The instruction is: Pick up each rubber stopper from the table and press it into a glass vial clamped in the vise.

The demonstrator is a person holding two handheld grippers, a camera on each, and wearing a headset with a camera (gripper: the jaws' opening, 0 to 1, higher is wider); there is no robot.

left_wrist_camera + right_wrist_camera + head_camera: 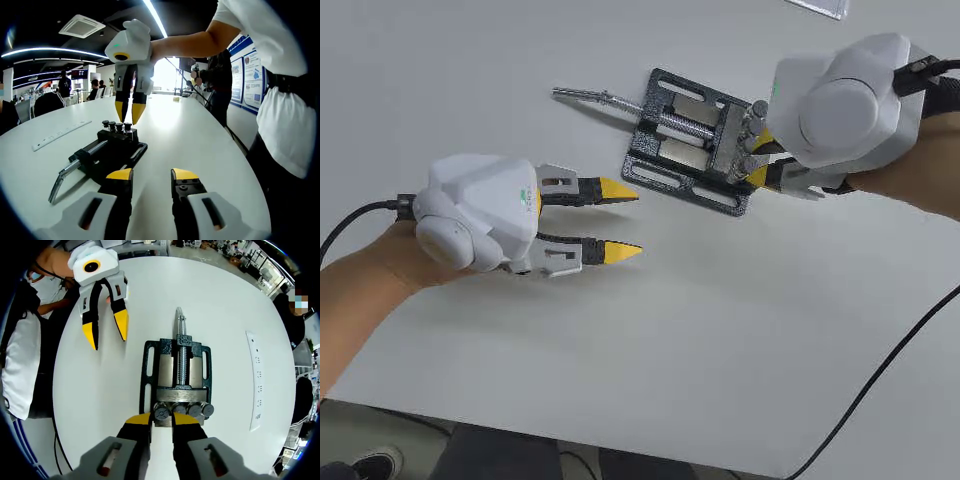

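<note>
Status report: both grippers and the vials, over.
Left gripper open, empty, clear of the vise. Right gripper open, tips at the four stoppered vials in the vise. Nothing blocking.

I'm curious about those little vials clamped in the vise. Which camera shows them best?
The right gripper view: four vials in a row, seen from above, close. The left gripper view shows them small, side-on; in the head view the right gripper partly covers them.

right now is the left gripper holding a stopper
No, the left gripper has its fingers open with nothing between them, over bare table.
</note>
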